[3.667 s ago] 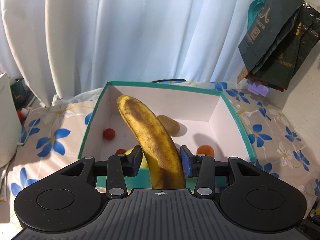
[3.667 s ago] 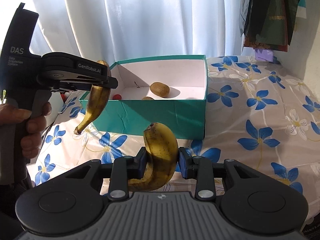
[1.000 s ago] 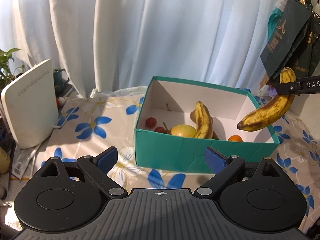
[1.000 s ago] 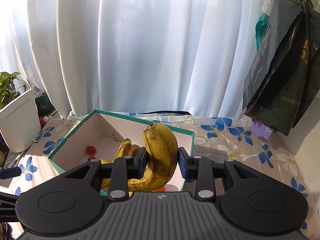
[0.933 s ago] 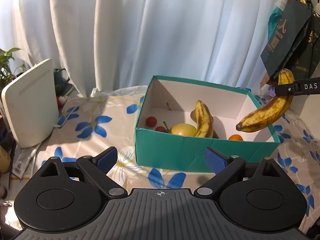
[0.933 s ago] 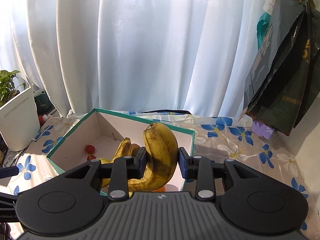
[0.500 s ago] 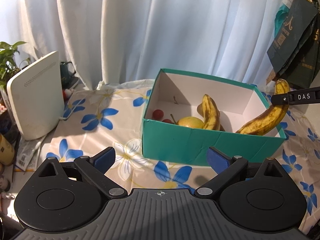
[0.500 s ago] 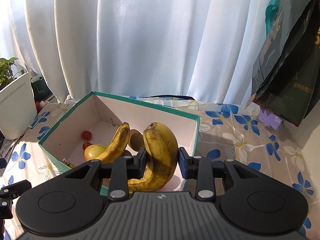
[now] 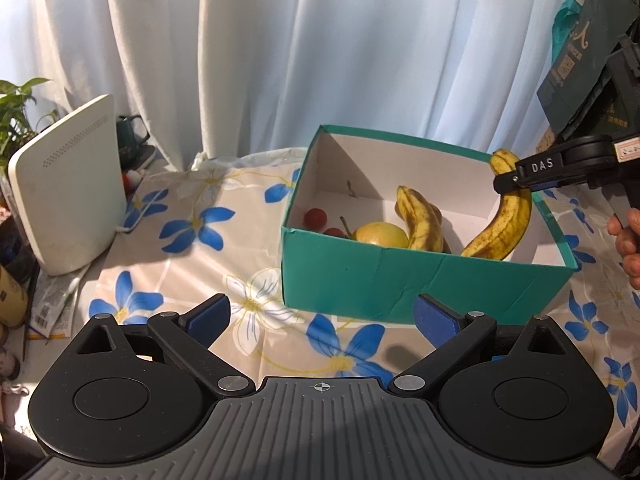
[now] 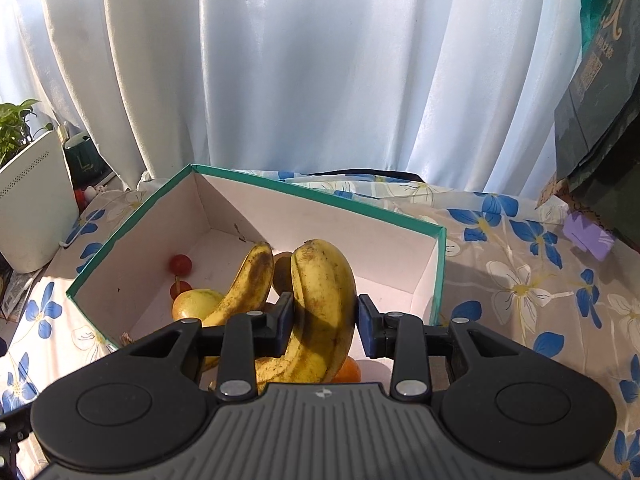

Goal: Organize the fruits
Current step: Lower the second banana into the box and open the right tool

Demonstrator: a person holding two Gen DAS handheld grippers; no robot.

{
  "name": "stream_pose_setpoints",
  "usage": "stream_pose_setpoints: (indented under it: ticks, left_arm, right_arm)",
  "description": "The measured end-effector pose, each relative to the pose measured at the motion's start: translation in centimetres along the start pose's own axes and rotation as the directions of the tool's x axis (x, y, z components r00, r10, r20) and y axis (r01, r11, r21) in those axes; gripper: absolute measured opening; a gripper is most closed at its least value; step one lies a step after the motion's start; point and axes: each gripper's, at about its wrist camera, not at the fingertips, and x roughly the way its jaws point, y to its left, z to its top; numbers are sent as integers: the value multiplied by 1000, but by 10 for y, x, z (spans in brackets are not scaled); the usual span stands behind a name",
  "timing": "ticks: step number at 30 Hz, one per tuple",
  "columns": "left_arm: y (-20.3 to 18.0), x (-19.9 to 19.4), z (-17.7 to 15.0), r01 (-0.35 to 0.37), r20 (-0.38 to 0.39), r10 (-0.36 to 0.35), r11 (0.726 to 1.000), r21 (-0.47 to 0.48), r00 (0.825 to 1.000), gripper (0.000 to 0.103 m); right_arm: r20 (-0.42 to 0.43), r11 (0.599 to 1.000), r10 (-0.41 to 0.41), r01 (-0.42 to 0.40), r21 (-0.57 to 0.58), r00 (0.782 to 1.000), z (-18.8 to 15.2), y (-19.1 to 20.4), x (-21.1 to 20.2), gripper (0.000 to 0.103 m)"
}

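Two bananas show: one lies in the teal box [image 9: 424,280] beside a yellow pear [image 9: 378,234], the other banana [image 10: 324,304] is clamped between the jaws of the right gripper [image 10: 323,320], hanging over the box's right side with its lower end inside. Two red cherry tomatoes [image 10: 180,264], one orange [image 10: 348,372] and one kiwi [image 10: 282,272] also sit inside. The left gripper [image 9: 322,316] hovers before the box, jaws spread wide and empty.
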Motion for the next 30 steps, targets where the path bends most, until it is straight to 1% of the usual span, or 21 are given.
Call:
stream_pose_setpoints:
  ticks: [6, 12, 14, 18, 22, 30]
  left_arm:
    - [-5, 4, -2, -10, -22, 11, 1000, 29, 1000, 101]
    - [-6, 9, -1, -26, -37, 28, 999, 34, 999, 102]
    - [-7, 11, -1, -28, -45, 30, 999, 38, 999, 102]
    - [-7, 13, -1, -32, -54, 34, 999, 40, 998, 102]
    - [-10, 14, -1, -30, -63, 33, 998, 48, 997, 102]
    - [-15, 17, -2, -25, -82, 31, 997, 75, 996, 102]
  right_arm:
    - [-33, 999, 21, -19, 45, 999, 7, -1, 35, 33]
    - [-44, 998, 2, 1, 58, 999, 5, 3, 52, 33]
    - [-47, 998, -17, 20, 63, 999, 4, 4, 57, 33]
    - [-45, 997, -42, 45, 67, 998, 1, 7, 64, 33]
    - [-58, 997, -36, 39, 67, 998, -1, 8, 67, 33]
    - [-44, 995, -80, 82, 54, 996, -3, 8, 68, 34]
